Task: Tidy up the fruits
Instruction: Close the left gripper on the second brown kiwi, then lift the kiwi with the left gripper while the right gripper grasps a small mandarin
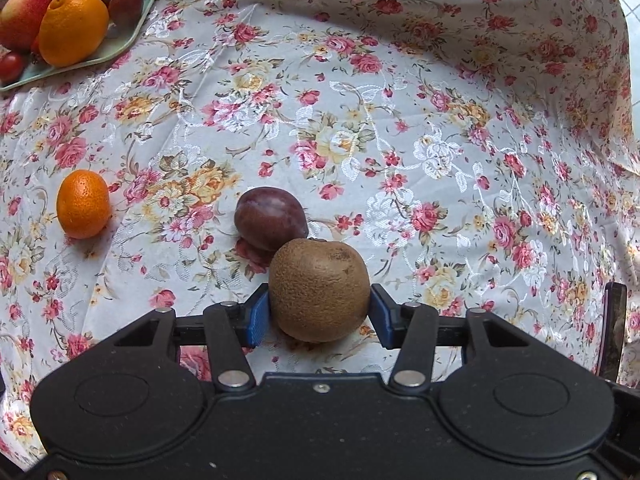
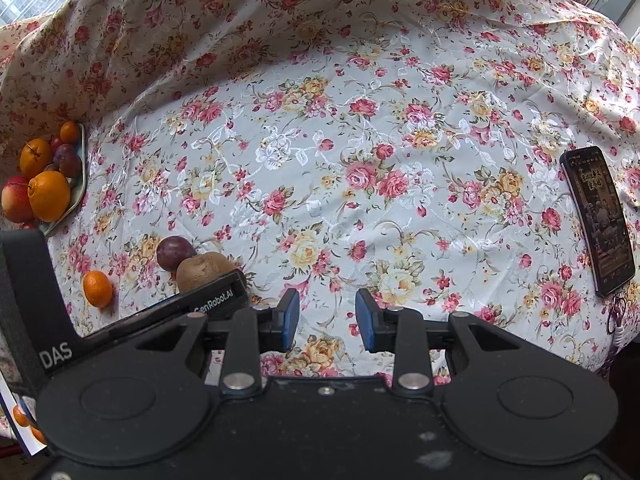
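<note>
Brown kiwi (image 1: 319,290) between wide left tongs (image 1: 319,312)

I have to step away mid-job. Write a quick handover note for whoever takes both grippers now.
Left gripper: open, blue pads flank the kiwi, which lies on the cloth; no clamp visible.
Right gripper: open, empty, over bare tablecloth.
Tray: already holds oranges, an apple and plums.
Left to do: kiwi, plum touching it, and mandarin.
Phone lies at the right.
</note>
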Demonstrator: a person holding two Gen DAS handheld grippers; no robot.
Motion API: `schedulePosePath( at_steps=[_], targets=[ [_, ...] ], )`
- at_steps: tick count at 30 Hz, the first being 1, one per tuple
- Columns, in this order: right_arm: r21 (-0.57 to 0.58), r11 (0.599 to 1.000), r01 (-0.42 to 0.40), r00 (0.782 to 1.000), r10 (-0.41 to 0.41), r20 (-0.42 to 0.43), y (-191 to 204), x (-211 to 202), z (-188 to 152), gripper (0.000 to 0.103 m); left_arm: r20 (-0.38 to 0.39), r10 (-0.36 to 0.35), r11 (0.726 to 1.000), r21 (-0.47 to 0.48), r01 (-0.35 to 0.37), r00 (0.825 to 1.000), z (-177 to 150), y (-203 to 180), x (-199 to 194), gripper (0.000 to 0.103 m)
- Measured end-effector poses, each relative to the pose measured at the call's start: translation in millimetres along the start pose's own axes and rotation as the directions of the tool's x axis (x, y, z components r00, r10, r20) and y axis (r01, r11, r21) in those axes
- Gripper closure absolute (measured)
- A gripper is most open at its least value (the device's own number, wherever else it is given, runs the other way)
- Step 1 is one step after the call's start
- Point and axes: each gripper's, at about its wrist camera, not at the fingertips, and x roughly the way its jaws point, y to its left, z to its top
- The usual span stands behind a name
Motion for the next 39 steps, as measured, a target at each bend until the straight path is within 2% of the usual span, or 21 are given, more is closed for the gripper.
schedulePosePath(
  at_steps=[8, 16, 22, 26, 30, 35, 39],
  targets=[
    [0.015, 1.0, 0.002, 1.0, -0.002, -0.003, 0, 2, 3, 0.069, 0.073, 0.082, 0.994, -0.082, -0.076, 0.994, 15, 47, -42, 0.047],
    [-0.057, 0.998, -0.016, 1.0, 0.016, -0.006, 41, 5, 2, 0.069, 0.106, 0.184, 0.977, -0.125, -0.171, 0.977, 23, 95, -73, 0.047],
    [-0.097, 0.995, -0.031, 0.999, 0.029, -0.015, 77, 15, 0, 0.069, 0.099, 0.173, 0.981, -0.109, -0.162, 0.98, 20, 110, -85, 0.047],
    [-0.077, 0.996, -0.05, 0.998, 0.047, -0.032, 94, 25, -1, 0.069, 0.106, 0.153, 0.986, -0.088, -0.144, 0.983, 18, 116, -92, 0.047],
    [-0.064, 0.997, -0.034, 0.999, 0.032, -0.026, 111, 34, -7, 0.069, 0.105, 0.144, 0.987, -0.08, -0.136, 0.984, 17, 127, -97, 0.047],
    [-0.08, 0.997, -0.007, 1.0, 0.006, -0.021, 143, 44, -19, 0.069, 0.105, 0.183, 0.979, -0.108, -0.171, 0.978, 16, 152, -102, 0.047],
    [-0.117, 0.992, -0.034, 0.999, 0.029, -0.045, 171, 51, -25, 0.071, 0.109, 0.161, 0.979, -0.147, -0.144, 0.981, 16, 177, -113, 0.047]
  ],
)
